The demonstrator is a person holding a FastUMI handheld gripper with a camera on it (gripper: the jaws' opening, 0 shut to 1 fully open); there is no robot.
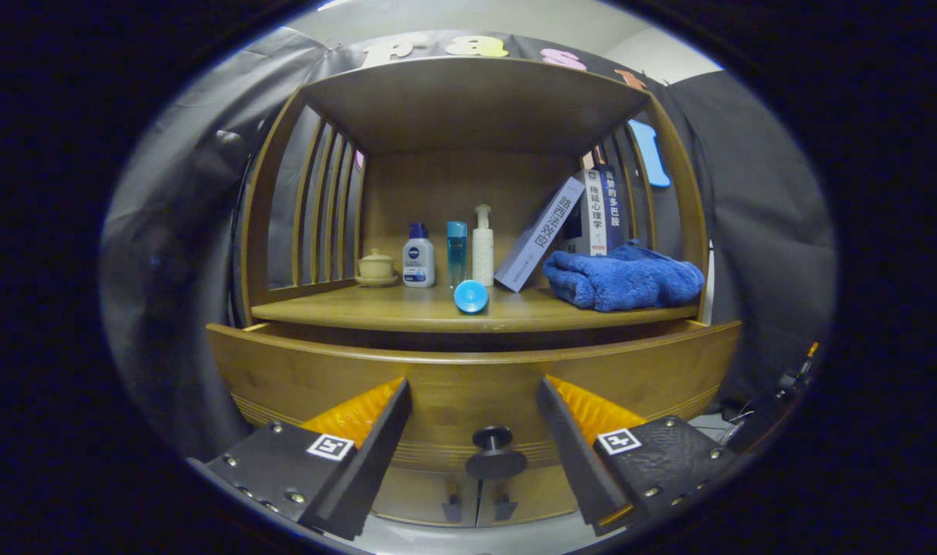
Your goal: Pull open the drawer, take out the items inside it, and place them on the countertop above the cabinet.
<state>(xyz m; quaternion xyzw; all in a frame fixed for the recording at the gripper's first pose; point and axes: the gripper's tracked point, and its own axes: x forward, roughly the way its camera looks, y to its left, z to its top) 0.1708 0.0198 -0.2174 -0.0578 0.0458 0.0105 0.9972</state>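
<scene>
The wooden cabinet's drawer front point(299, 378) stands out a little from the cabinet, with a dark gap behind its top edge; the inside is hidden. Its black round knob point(493, 451) lies between my two fingers, touched by neither. My gripper point(475, 384) is open, its tips close to the drawer front. On the countertop point(376, 308) above lie a folded blue towel point(622, 281) at the right and a small blue round object point(471, 296) at the front edge.
At the back of the countertop stand a lidded cup point(376, 266), a white bottle with a blue cap point(418, 262), a slim blue bottle point(457, 250), a white pump bottle point(482, 247) and several books point(592, 212). Slatted sides and a shelf roof enclose it. Two small door handles point(476, 509) sit below the drawer.
</scene>
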